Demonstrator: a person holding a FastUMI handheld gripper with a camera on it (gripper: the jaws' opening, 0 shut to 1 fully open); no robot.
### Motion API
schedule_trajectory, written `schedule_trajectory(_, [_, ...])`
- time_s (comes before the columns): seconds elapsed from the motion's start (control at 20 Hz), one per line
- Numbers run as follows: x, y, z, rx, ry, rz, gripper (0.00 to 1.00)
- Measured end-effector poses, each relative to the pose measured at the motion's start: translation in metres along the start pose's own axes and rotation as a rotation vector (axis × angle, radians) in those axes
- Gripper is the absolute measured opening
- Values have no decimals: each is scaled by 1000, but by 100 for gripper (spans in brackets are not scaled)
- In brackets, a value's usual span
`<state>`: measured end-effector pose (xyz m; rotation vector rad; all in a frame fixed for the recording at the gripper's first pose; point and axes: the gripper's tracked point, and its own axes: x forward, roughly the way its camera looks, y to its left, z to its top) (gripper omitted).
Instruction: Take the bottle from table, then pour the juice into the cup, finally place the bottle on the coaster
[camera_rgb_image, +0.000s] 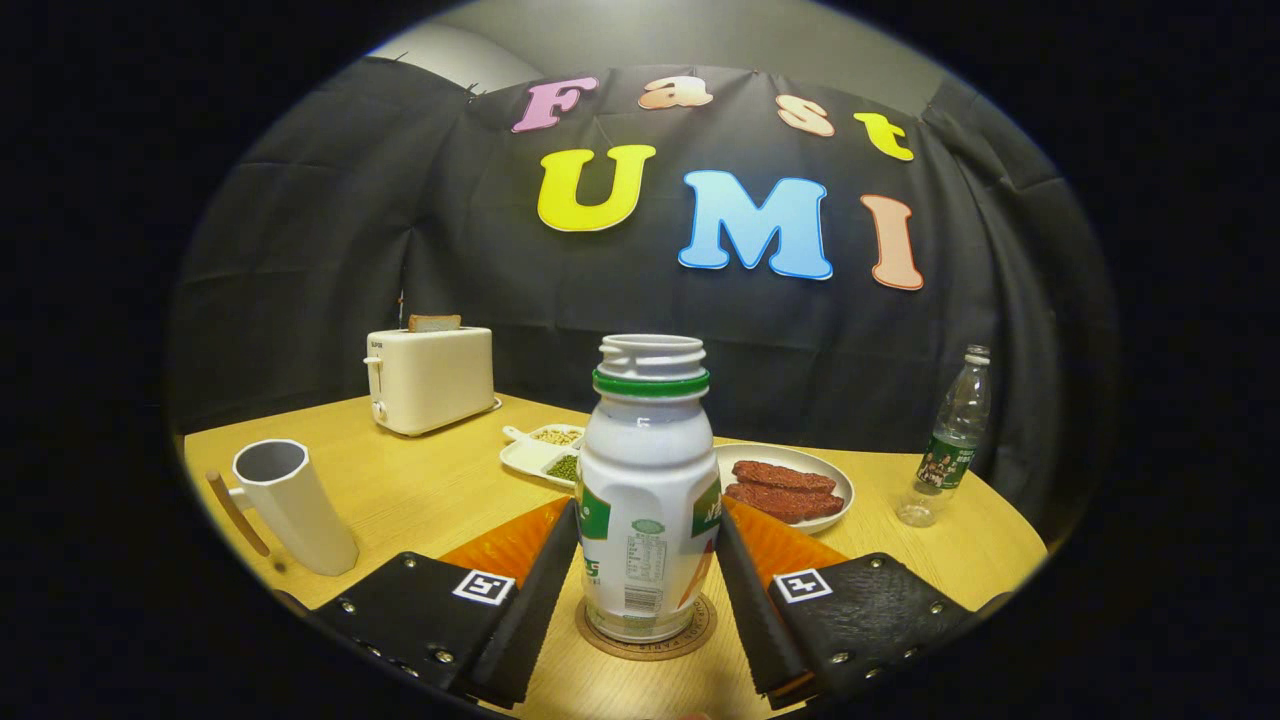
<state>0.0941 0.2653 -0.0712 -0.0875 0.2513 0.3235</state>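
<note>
While the bottle (648, 500) stands upright on the coaster (648, 632), your gripper (648, 560) flanks it, jaws against both sides, apparently clamped.

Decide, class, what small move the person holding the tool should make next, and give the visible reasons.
Probably open the tool a little wider and draw straight back. The bottle stands upright on the coaster, cap off, with the fingers close at both its sides; whether they press it I cannot tell. The cup stands apart, so placing looks done.
</note>
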Motion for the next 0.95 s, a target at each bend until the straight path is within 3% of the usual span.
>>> schedule_trajectory(0.35, [-20, 2, 42, -22, -118, -4, 79])
schedule_trajectory(0.65, [-79, 14, 142, -114, -350, -47, 79])
schedule_trajectory(0.95, [-164, 23, 229, -26, -514, -64, 79])
